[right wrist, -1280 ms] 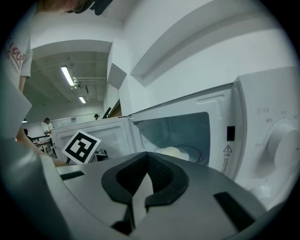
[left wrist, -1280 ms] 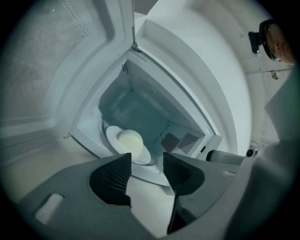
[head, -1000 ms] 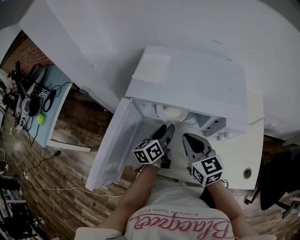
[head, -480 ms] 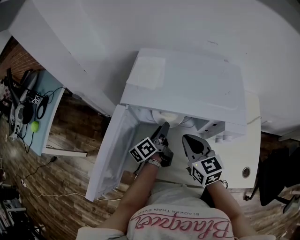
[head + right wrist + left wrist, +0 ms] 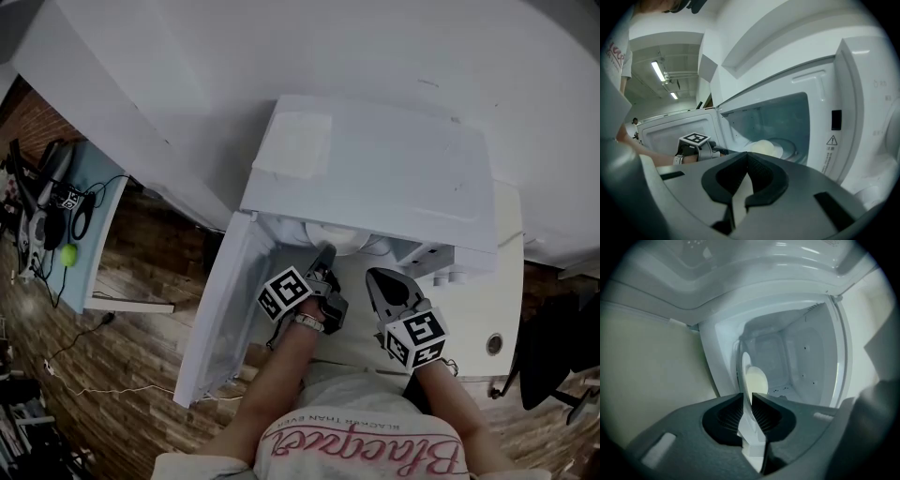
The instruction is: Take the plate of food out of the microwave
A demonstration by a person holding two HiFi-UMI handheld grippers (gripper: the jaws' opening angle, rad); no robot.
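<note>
Head view is showing the microwave [image 5: 375, 169] with its door [image 5: 217, 323] hanging open at the left. The left gripper [image 5: 325, 253] is reaching over the cavity's front edge. Its jaws have just been closing and are pinching the near rim of the plate [image 5: 746, 363]. The plate is sitting on the cavity floor, extending straight ahead, white, and carrying pale, rounded food [image 5: 757, 379]. The right gripper [image 5: 380, 279] is waiting outside, farther off, with its jaws together and empty.

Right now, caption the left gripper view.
Left gripper jaws have just closed on the plate rim inside the open microwave.
</note>
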